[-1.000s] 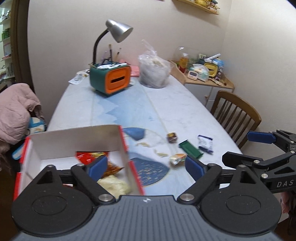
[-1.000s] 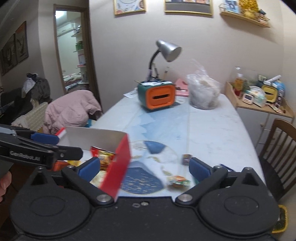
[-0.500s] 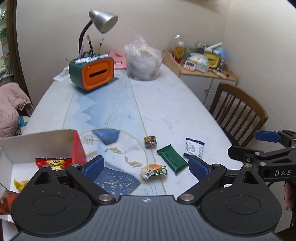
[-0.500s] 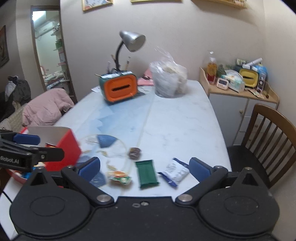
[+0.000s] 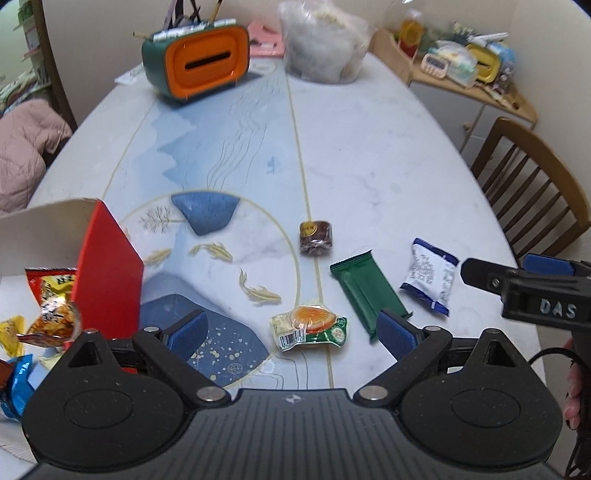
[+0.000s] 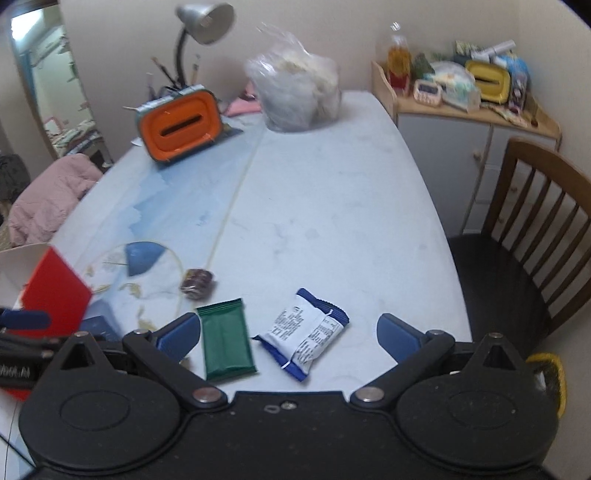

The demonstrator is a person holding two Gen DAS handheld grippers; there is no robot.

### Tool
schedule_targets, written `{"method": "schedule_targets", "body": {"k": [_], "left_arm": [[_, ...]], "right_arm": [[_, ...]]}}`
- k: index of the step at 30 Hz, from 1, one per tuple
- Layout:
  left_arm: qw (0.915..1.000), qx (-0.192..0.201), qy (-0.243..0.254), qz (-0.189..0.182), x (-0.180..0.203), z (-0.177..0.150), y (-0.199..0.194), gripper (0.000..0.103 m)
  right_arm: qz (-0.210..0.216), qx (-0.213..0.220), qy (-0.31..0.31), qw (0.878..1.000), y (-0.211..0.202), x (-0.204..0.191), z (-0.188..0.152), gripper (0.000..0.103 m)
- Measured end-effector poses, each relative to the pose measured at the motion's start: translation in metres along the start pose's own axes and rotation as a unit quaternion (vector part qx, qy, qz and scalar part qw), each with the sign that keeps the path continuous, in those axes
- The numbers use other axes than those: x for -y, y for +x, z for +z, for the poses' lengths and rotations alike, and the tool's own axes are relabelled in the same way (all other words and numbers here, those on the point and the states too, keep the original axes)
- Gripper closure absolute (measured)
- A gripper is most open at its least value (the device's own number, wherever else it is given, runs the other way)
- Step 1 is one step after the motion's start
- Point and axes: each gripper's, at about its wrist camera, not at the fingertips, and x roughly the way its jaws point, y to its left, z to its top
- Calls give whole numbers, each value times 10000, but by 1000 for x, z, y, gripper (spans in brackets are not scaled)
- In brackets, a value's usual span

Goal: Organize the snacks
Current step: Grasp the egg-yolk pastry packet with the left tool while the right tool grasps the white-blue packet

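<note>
A red and white box [image 5: 105, 266] at the table's left holds several snack packets [image 5: 51, 306]. On the table lie an orange-picture snack packet [image 5: 308, 326], a green bar [image 5: 369, 290], a white and blue packet [image 5: 428, 275] and a small brown sweet [image 5: 316, 236]. My left gripper [image 5: 291, 334] is open and empty, right above the orange-picture packet. My right gripper [image 6: 288, 338] is open and empty, over the white and blue packet [image 6: 304, 334], beside the green bar [image 6: 226, 339]. The right gripper also shows in the left wrist view [image 5: 528, 284].
An orange and green holder [image 5: 197, 64] with pens, a lamp [image 6: 201, 22] and a full plastic bag [image 5: 321, 40] stand at the table's far end. A wooden chair [image 6: 528, 229] stands at the right. A cluttered side cabinet [image 6: 469, 96] is behind it. A pink jacket [image 5: 22, 147] lies left.
Both grippers have moved right and down toward the loose snacks, away from the box. Both stay open and empty.
</note>
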Motion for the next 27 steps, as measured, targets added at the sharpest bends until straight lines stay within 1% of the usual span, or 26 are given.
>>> {"method": "schedule_targets", "body": {"k": [6, 10, 13, 18, 19, 25, 26, 27], "left_arm": [[9995, -290, -136, 23, 2, 8, 30, 5], [9990, -427, -68, 92, 6, 9, 45, 5], [9985, -536, 1, 113, 10, 11, 55, 5], [9970, -775, -15, 64, 12, 12, 71, 5], [9966, -825, -34, 52, 12, 12, 74, 6], [9942, -1067, -113, 20, 11, 12, 90, 6], [9940, -1090, -122, 22, 11, 11, 92, 7], [9937, -1109, -130, 17, 11, 10, 93, 10]], "right_arm": [[-217, -415, 394, 9981, 47, 8, 8, 4], [-435, -618, 581, 9954, 72, 11, 8, 7], [-517, -727, 730, 9933, 85, 12, 7, 8], [-609, -848, 749, 9917, 96, 7, 7, 10], [-623, -878, 748, 9914, 98, 6, 6, 12], [-764, -918, 695, 9904, 100, -1, 6, 16], [-794, -915, 683, 9903, 100, -3, 6, 17], [-821, -918, 659, 9902, 99, -4, 5, 19]]}}
